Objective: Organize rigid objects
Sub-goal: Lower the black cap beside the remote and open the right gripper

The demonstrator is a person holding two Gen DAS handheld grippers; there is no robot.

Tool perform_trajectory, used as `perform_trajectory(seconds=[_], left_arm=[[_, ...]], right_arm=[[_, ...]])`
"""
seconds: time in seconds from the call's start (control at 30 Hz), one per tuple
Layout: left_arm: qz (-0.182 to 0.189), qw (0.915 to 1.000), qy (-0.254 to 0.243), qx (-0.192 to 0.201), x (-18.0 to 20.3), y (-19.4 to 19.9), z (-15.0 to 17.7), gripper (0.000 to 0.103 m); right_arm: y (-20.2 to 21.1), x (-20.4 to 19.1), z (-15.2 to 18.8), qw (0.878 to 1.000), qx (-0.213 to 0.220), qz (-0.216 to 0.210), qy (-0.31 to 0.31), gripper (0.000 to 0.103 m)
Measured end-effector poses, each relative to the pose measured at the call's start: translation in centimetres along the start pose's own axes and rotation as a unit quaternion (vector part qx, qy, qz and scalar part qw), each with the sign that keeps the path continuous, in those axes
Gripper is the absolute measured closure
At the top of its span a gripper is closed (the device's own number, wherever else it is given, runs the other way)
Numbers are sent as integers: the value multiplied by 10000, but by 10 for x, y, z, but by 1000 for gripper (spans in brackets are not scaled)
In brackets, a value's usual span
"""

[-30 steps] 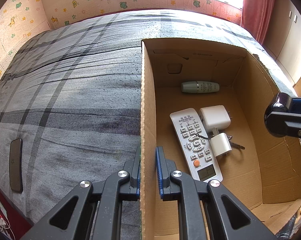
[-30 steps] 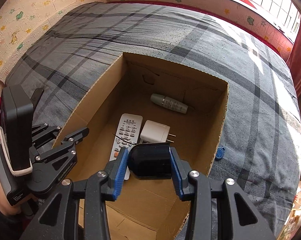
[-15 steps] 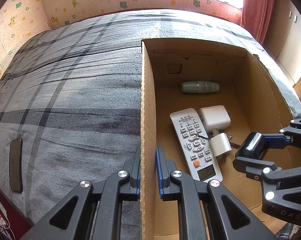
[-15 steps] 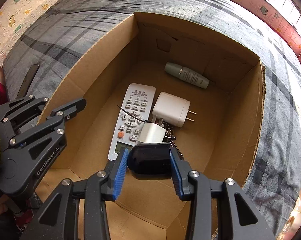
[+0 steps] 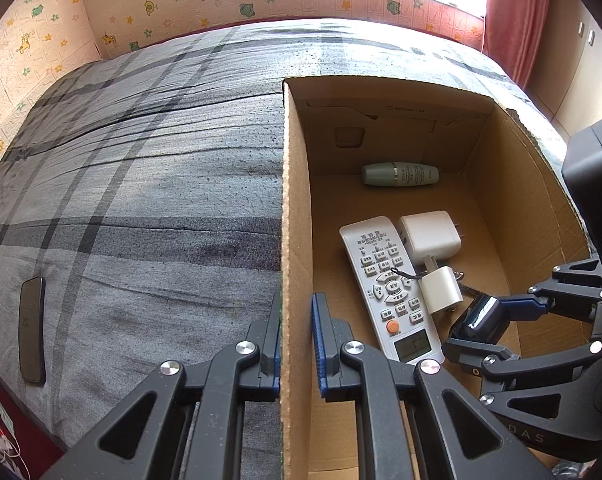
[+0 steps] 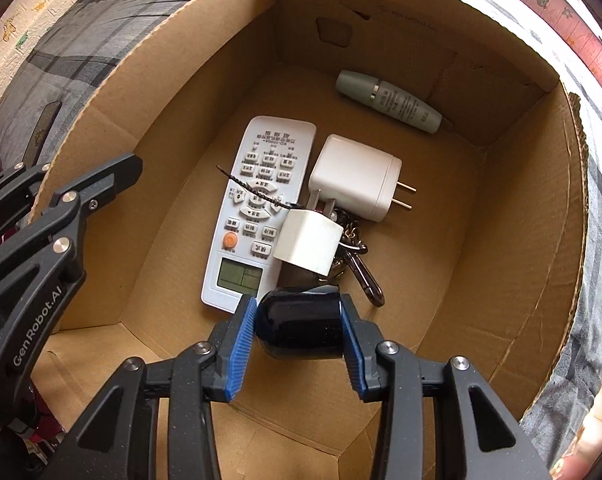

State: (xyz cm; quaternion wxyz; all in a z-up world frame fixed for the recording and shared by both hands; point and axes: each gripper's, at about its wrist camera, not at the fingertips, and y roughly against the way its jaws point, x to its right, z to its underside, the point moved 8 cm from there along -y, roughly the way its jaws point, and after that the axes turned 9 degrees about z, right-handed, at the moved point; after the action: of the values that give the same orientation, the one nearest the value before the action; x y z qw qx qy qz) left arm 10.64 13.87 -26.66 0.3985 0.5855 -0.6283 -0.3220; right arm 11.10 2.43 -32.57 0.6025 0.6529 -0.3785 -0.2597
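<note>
A cardboard box lies open on the bed. My left gripper is shut on the box's left wall, one finger on each side. My right gripper is shut on a glossy black rounded object and holds it low inside the box, just in front of the white remote. Beside the remote lie a large white charger, a small white plug cube, a key ring with clip and a grey-green tube.
A dark phone lies on the grey plaid bed cover left of the box, near the bed edge. Patterned walls and a bright window stand beyond the bed; a red curtain hangs at the right.
My right gripper has come down from above the box's rim into the box with the black object, closer to the remote and chargers. My left gripper has stayed clamped on the wall.
</note>
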Motion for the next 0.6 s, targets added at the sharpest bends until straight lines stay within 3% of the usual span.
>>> perform_trajectory(seconds=[0.6], left_arm=[[0, 10000, -1, 1, -2, 1, 0, 90]], right_arm=[[18, 8, -6, 9995, 294, -101, -79, 52]])
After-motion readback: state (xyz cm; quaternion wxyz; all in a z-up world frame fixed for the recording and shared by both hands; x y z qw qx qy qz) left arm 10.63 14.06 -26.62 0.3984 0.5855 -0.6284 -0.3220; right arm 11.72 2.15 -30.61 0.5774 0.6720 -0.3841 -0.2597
